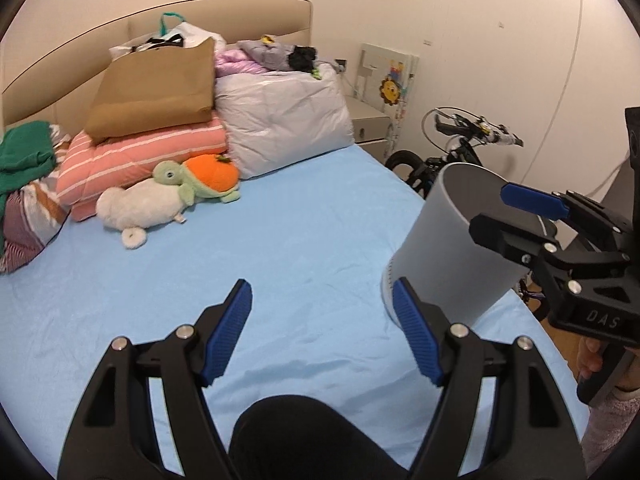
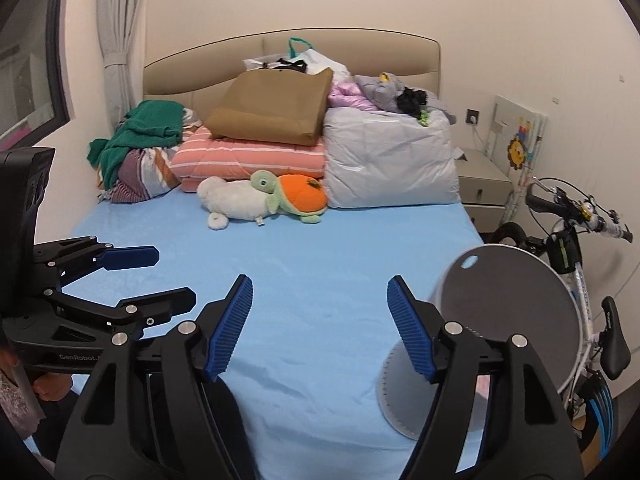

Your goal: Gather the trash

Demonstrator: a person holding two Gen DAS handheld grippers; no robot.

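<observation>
Both your tools are released: the left gripper [image 1: 320,292] stands wide over bare blue sheet [image 1: 280,240] with nothing between its pads, and the right gripper [image 2: 320,284] is spread just as wide and holds nothing. The grey bin [image 1: 440,240] is the piece to mind; in the left wrist view it sits at about 3 o'clock, tilted, at the bed's right-hand edge, and in the right wrist view it lies at 4 o'clock, just outside the right finger and not between the pads. What props it at that lean I cannot tell, and with the bicycle [image 1: 460,148] and the floor just beyond it, I judge it could roll or tip off. So settle it first: take the rim between the right pads, one inside the wall and one outside, close firmly, and stand it upright well onto the mattress before you reach anywhere. No loose rubbish shows on the open sheet, so look toward 11 o'clock, where the brown bag [image 1: 156,88] and the plush toys [image 1: 176,196] are heaped at the headboard; anything small there is too far off to make out. Work with the left tool for picking and keep the right on the bin, so each piece travels a short way and drops straight in
</observation>
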